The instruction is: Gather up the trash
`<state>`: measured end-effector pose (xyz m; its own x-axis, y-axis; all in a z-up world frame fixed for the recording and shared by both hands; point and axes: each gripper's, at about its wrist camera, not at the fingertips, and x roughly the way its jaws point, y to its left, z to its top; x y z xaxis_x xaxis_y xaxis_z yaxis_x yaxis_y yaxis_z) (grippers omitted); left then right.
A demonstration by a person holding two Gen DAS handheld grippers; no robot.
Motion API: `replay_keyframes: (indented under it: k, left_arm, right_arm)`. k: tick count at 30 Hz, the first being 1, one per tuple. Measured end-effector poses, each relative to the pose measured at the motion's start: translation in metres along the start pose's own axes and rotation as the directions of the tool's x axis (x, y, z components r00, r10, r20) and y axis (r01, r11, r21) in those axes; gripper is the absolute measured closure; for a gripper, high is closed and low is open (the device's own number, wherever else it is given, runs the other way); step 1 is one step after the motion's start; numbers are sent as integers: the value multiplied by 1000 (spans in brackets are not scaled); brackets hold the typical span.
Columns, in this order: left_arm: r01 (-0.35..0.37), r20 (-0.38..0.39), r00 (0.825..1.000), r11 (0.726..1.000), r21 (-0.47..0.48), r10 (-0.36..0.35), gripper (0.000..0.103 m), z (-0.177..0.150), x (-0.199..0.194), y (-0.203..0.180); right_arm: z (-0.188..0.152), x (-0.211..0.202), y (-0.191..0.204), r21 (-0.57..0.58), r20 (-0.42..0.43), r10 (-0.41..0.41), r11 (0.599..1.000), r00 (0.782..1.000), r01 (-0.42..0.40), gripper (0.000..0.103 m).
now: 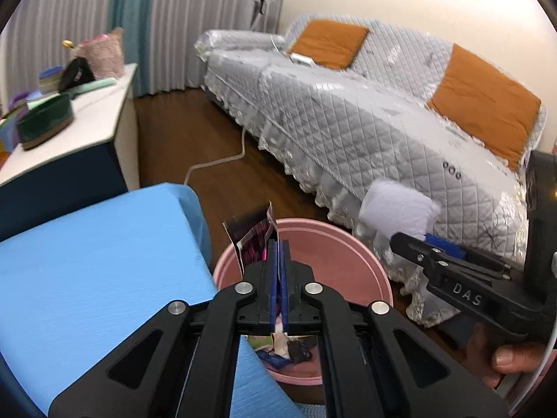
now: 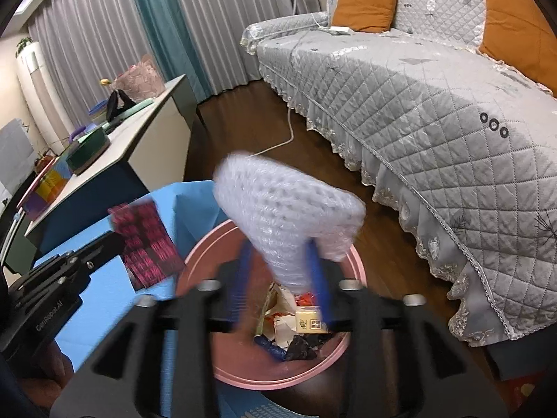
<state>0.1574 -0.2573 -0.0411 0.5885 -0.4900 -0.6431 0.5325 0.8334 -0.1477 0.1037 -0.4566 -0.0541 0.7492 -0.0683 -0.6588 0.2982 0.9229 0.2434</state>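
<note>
Left gripper (image 1: 278, 261), frame centre, pinches a pink-black wrapper (image 1: 252, 240) over the pink bin (image 1: 365, 261). Right gripper (image 2: 278, 275) is spread w/ bubble wrap (image 2: 282, 216) betw. its jaws, lower centre. Risk: the light wrap may drift past the rim.

A home living room: quilt-covered sofa (image 2: 435, 80), curtains (image 2: 104, 24).

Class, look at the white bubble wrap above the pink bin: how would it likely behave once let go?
The bubble wrap looks light, so it probably drops slowly. Crumpled yet bulging, it seems soft and springy. Over the pink bin, it should land inside.
</note>
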Motion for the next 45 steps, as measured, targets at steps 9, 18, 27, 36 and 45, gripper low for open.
replay_keyframes:
  k: [9,18,27,36,45]
  left_arm:
    - [-21,3,1000,999,-45,21,91,-6,-10,16]
    - [-47,55,997,998,-50,50,70,-7,-54,29]
    - [-98,140,984,992,-74,107,47,-19,-132,50]
    - [-207,197,951,963,-175,240,25,-61,-202,74]
    - [-306,175,920,923,-234,350,13,-126,-241,75]
  right_arm:
    - [0,2,-2,19,-16,7,1000,1000,-7,38]
    - [-1,-10,7,6,1,12,1000,1000,-12,35]
    - [-9,-58,44,-72,79,47,997,996,-41,27]
    - [-40,-125,87,-114,159,64,992,985,-46,5]
    - [-104,-169,130,-199,198,61,980,978,-21,5]
